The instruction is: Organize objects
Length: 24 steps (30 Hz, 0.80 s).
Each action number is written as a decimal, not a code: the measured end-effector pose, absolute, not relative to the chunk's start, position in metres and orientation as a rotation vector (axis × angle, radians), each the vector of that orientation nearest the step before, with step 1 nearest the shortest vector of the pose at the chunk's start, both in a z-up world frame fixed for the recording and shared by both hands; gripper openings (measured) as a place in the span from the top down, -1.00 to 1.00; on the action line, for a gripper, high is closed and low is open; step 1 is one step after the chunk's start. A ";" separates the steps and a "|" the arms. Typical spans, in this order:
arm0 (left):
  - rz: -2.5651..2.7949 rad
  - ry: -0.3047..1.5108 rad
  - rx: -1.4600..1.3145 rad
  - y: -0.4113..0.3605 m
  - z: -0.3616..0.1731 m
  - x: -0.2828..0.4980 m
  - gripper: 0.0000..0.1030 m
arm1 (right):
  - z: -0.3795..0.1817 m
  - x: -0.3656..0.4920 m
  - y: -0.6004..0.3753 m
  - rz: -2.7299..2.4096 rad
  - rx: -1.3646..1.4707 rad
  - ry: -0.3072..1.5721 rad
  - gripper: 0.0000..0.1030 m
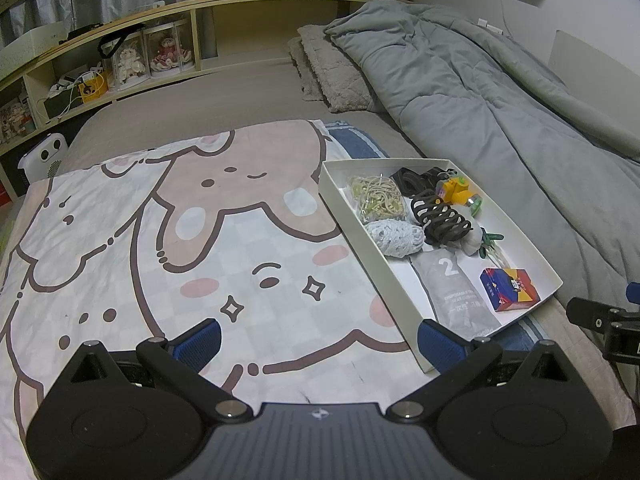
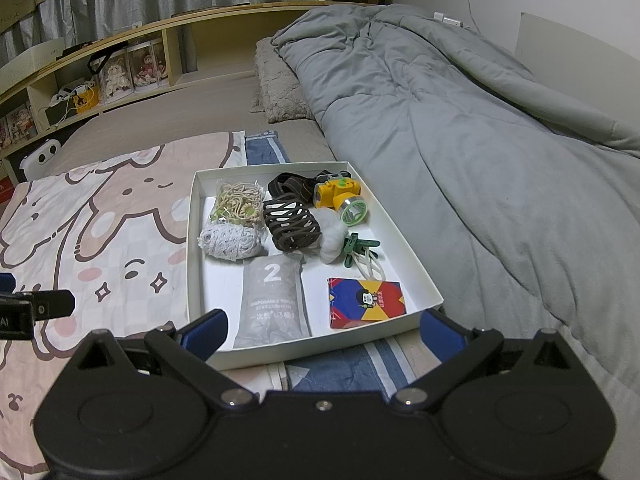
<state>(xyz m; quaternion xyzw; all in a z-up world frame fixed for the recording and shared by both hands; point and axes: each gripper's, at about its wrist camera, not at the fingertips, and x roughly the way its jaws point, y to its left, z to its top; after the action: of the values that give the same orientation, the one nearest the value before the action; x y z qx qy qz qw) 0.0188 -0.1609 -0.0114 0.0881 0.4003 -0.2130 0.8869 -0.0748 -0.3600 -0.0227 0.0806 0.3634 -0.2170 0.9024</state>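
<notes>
A white shallow box [image 2: 430, 280] lies on the bed, also in the left wrist view [image 1: 360, 236]. It holds a colourful card pack [image 2: 366, 302], a grey sachet marked 2 [image 2: 272, 304], a brown hair claw [image 2: 290, 222], a yellow headlamp [image 2: 340, 196], a white mesh bundle [image 2: 230, 242], a bag of hair ties [image 2: 236, 202], green clips [image 2: 358, 248] and a black strap [image 2: 286, 184]. My right gripper [image 2: 324, 334] is open and empty at the box's near edge. My left gripper [image 1: 318, 340] is open and empty over the cartoon blanket [image 1: 160, 240], left of the box.
A rumpled grey duvet [image 2: 460, 120] covers the right of the bed, with a fuzzy pillow [image 2: 276, 84] behind the box. A wooden shelf [image 1: 120, 52] with boxed dolls runs along the far side. A white heater [image 1: 42, 156] stands at the left.
</notes>
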 end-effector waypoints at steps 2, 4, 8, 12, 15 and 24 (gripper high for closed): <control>-0.443 0.832 0.183 -0.161 -0.012 0.019 -1.00 | -0.023 -0.075 -0.360 -0.448 0.167 0.752 -1.00; -0.443 0.833 0.182 -0.161 -0.012 0.019 -1.00 | -0.023 -0.075 -0.360 -0.448 0.167 0.751 -1.00; -0.443 0.833 0.182 -0.161 -0.012 0.019 -1.00 | -0.023 -0.075 -0.360 -0.448 0.167 0.751 -1.00; -0.443 0.833 0.185 -0.161 -0.012 0.019 -1.00 | -0.022 -0.075 -0.360 -0.448 0.167 0.752 -1.00; -0.443 0.833 0.184 -0.162 -0.011 0.019 -1.00 | -0.023 -0.075 -0.360 -0.447 0.166 0.752 -1.00; -0.444 0.836 0.182 -0.164 -0.010 0.018 -1.00 | -0.023 -0.075 -0.360 -0.446 0.168 0.753 -1.00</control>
<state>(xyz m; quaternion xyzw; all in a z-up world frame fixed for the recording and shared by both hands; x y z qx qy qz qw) 0.0184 -0.1637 -0.0098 0.0877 0.4022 -0.2137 0.8859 -0.0749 -0.3598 -0.0230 0.0811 0.3642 -0.2159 0.9023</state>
